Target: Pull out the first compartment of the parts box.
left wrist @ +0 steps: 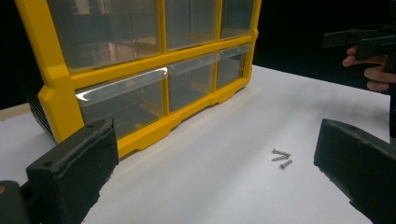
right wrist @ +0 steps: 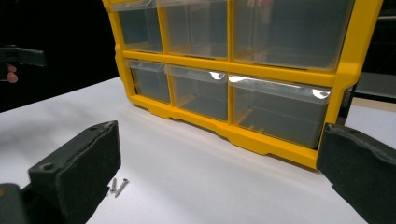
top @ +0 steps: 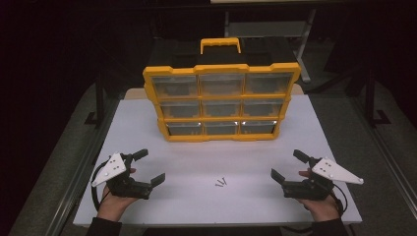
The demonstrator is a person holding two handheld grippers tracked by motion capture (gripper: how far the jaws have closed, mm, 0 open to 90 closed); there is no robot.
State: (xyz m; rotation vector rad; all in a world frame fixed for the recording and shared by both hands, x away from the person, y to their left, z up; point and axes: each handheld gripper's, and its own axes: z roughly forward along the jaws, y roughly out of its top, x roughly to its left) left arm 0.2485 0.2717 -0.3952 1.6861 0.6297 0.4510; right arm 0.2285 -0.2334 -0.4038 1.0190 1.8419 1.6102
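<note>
I was working in what looked like a lab or workshop: a bare white table (top: 147, 123) stood in a dark room, a metal frame (top: 101, 93) rose at its far left, and a yellow parts organizer (top: 221, 101) with 9 clear drawers sat at the far side.

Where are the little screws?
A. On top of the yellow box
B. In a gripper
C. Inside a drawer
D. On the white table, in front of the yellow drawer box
D: the screws lie loose on the white table, in front of the yellow drawer box.
</note>
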